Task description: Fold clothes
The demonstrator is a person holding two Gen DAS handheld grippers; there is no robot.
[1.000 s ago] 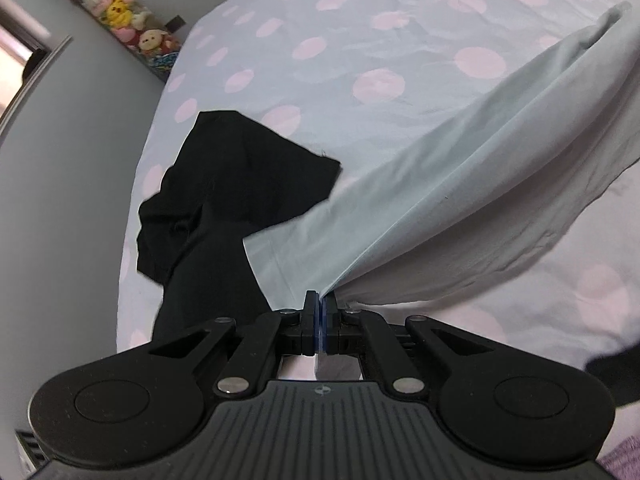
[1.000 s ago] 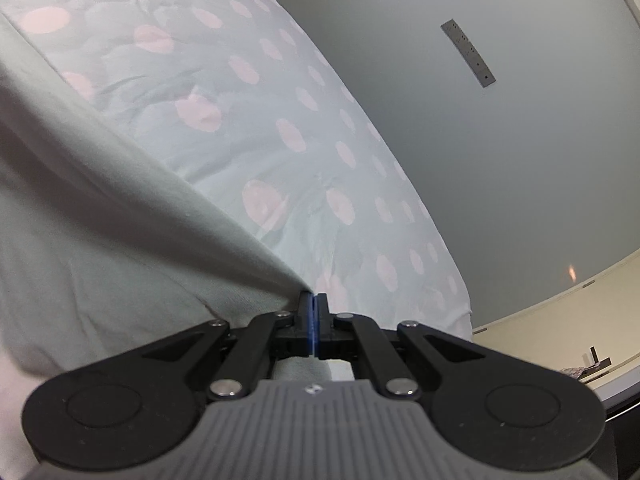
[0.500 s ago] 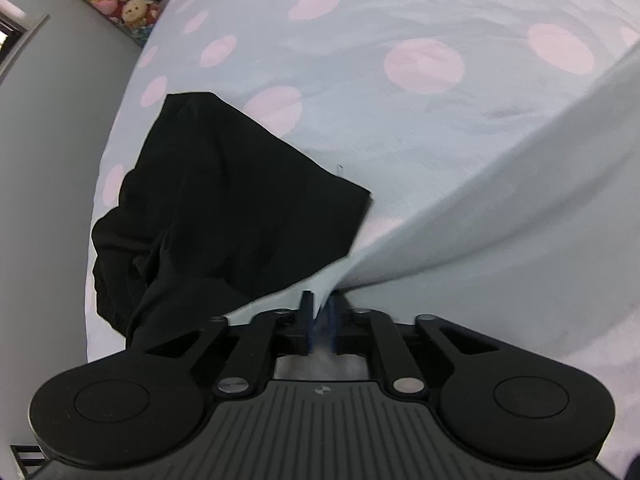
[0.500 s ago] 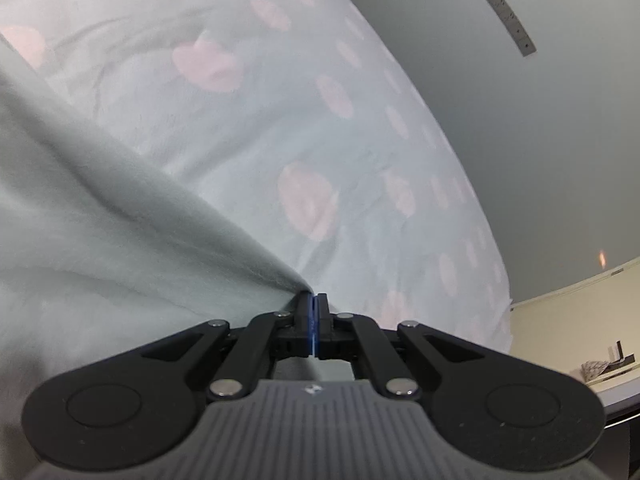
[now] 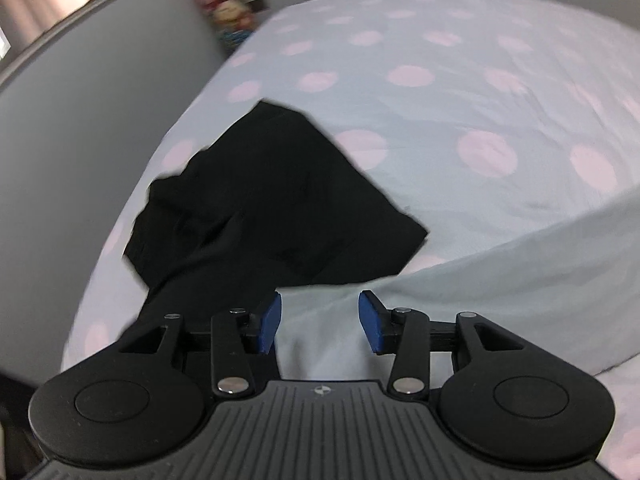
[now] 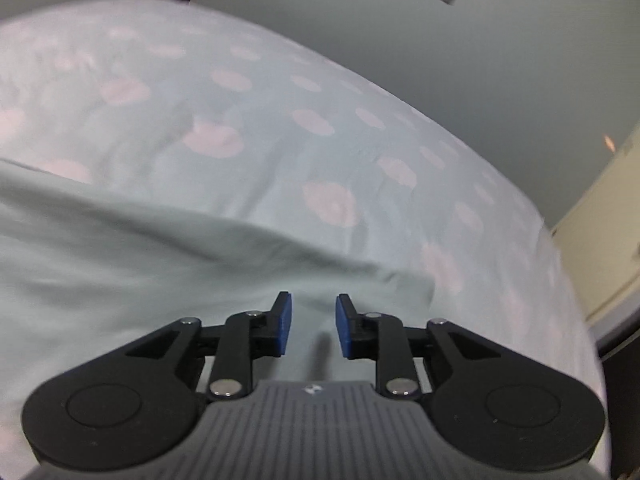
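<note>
We are working on a bed (image 5: 460, 92) whose pale blue cover with pink dots gives us a broad, soft surface to lay clothes flat on, which is why everything sits here and not on a tabletop. Across the near part of it lies the pale grey-green garment (image 5: 520, 264), the piece we judge to be in hand for folding; it spreads from the left wrist view into the right wrist view (image 6: 120, 264), and its near edge runs under both tools, so each corner was within reach of one hand. Beside it, toward the bed's left edge and partly overlapped by the pale cloth's rim, sits a crumpled black garment (image 5: 260, 200), apparently waiting its turn and kept off to the side so it does not get in the way. Our left hand-held gripper (image 5: 319, 322) has its blue pads spread and opening wider, with pale cloth showing between them but not pinched, which reads as letting a corner settle onto the bed. Our right hand-held gripper (image 6: 311, 326) is likewise parting, its gap narrower, the fabric lying loose below and between the pads (image 6: 285, 326) without being pressed.
</note>
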